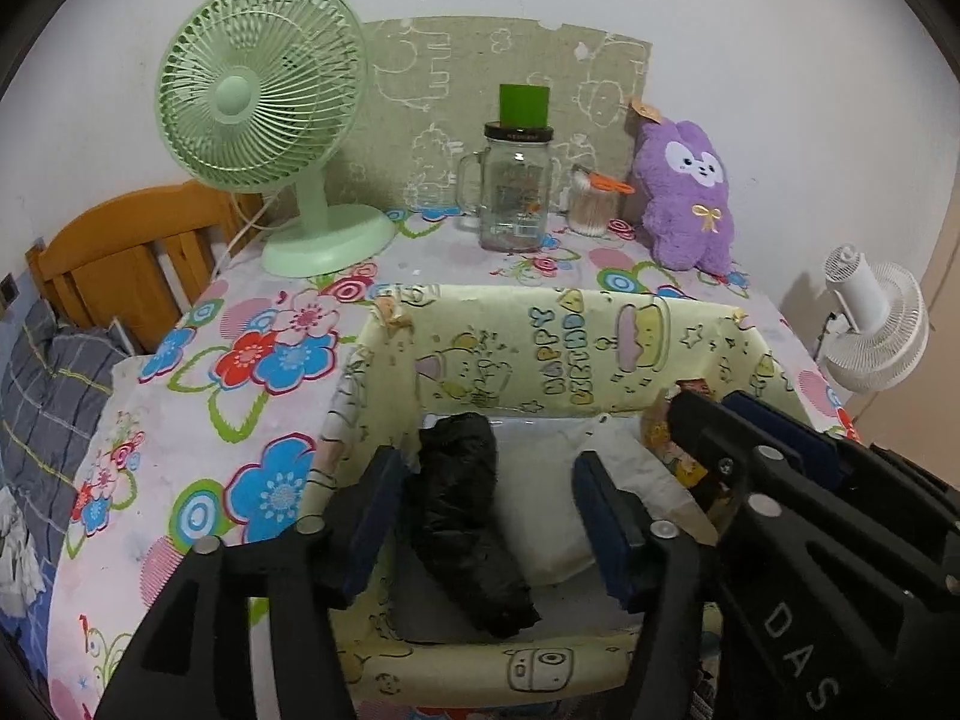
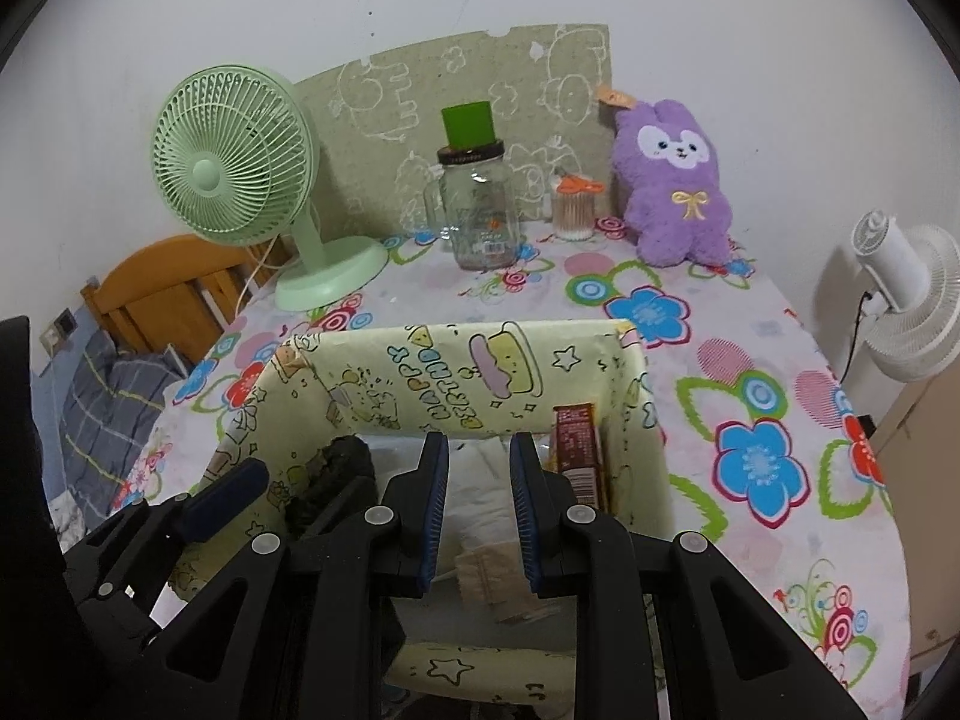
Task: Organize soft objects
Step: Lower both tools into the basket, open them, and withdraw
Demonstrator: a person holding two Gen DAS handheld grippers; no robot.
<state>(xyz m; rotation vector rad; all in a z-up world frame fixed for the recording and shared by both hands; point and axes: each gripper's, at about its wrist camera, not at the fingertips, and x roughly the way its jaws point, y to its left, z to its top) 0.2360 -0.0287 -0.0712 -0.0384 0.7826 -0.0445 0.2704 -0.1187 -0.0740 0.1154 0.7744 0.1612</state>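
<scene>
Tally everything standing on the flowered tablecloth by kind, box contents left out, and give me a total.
Fans: 1, green fan
Glass jars: 1, handled jar with green-topped lid
Swab cups: 1, cotton swab cup
Plush toys: 1, purple plush
Boxes: 1, yellow box
Total: 5

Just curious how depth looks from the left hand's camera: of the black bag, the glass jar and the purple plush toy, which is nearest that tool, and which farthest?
1. Black bag: inside the yellow box, right between the left tool's open fingers.
2. Glass jar: beyond the box, mid-table.
3. Purple plush toy: far right, against the wall, slightly behind the jar.
</scene>
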